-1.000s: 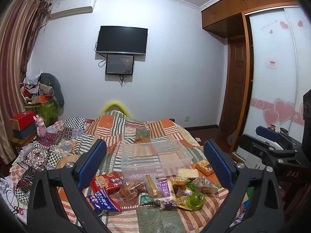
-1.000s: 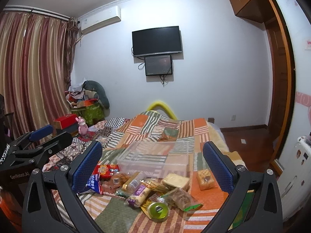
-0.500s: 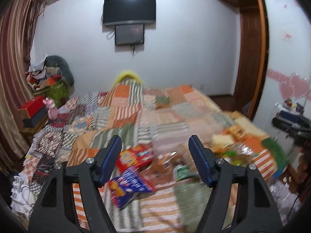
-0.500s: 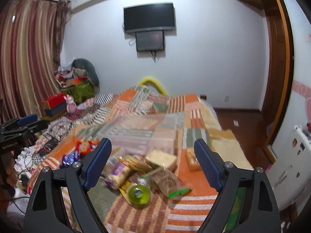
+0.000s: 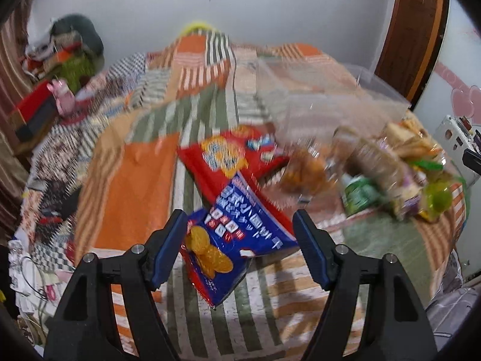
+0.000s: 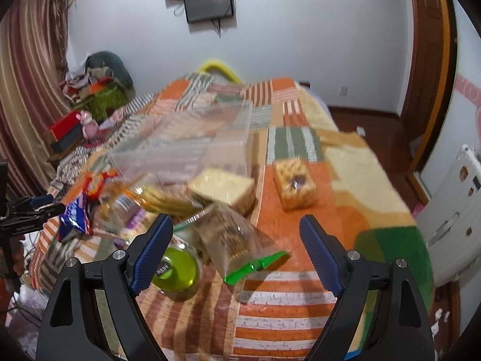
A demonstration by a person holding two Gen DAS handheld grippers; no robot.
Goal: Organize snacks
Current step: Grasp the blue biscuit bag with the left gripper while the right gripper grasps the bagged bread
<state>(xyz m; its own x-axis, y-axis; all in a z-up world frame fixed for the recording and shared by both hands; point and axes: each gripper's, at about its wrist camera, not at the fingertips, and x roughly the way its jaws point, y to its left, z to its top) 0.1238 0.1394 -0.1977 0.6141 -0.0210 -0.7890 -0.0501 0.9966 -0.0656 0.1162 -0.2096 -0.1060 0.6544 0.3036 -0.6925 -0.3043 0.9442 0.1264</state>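
**Closing in on the first packets**

Lowering onto the pile, the left tongs [image 5: 239, 234] stand apart around the blue cracker bag [image 5: 237, 234], its crinkly foil low in the frame's centre; their jaws have just opened a little and the pads do not seem to press yet. The right tongs [image 6: 236, 240] hang apart above the clear biscuit sleeve [image 6: 231, 237] with its green end, beside a round green tub [image 6: 177, 267]. Pinch the blue bag across its flat middle, gently, since the crackers inside look brittle. The clear plastic bin [image 5: 324, 96] waits on the quilted bed [image 5: 135, 186], toward the upper right.
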